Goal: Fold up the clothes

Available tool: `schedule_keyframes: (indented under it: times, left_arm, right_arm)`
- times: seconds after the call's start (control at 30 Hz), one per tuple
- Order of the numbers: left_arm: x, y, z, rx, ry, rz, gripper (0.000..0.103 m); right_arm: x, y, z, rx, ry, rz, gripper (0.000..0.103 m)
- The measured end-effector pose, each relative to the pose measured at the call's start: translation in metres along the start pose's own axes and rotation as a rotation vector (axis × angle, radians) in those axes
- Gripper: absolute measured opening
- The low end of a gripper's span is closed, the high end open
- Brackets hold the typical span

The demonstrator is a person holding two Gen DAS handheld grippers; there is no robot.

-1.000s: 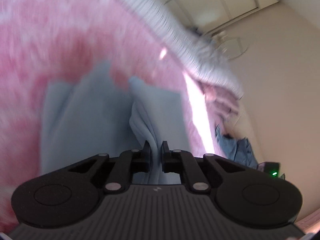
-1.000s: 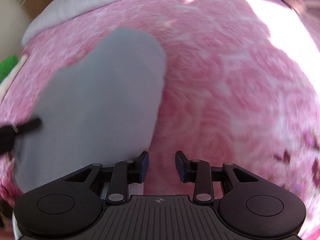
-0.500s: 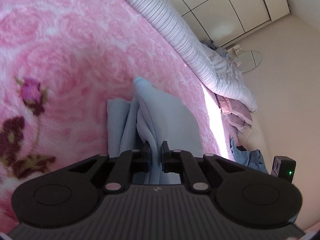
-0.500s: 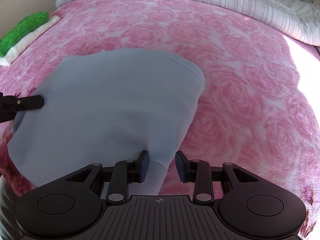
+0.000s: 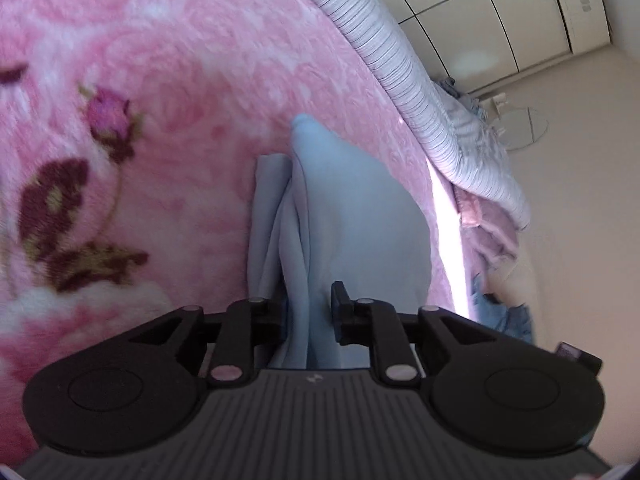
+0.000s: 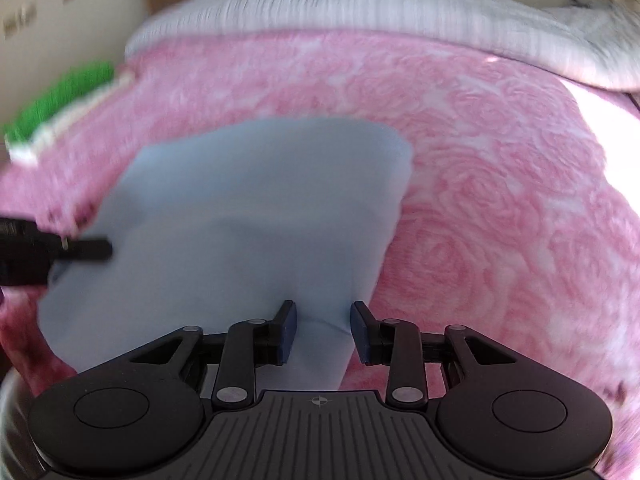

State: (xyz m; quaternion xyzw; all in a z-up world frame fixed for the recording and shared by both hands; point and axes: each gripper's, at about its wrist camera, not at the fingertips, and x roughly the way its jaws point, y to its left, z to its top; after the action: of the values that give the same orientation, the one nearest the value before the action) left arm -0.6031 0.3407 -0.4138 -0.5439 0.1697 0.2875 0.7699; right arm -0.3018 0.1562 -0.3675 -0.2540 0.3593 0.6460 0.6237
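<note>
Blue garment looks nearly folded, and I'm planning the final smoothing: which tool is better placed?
Probably the right tool: open, above the flat blue garment. The left tool is opening with bunched cloth between its fingers.

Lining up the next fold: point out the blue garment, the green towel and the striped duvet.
blue garment [image 6: 256, 216], right wrist view, flat middle.
green towel [image 6: 60, 100], right wrist view, top face.
striped duvet [image 5: 400, 68], left wrist view, rolled edge.

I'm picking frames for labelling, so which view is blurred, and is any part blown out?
Right wrist view: motion blur smears the green cloth and striped bedding; glare at the right edge. Left wrist view: sharper on the light blue garment, the pink blanket slightly soft; one overexposed sunlit strip.
</note>
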Motion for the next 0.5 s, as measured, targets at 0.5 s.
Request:
schedule_keyframes:
  times: [0.5]
  left_arm:
    - [-0.060,-0.010,-0.079,-0.125,-0.051,-0.008,0.039]
  right_arm:
    - [-0.085,0.052,-0.121,-0.349,-0.244,-0.108,0.035]
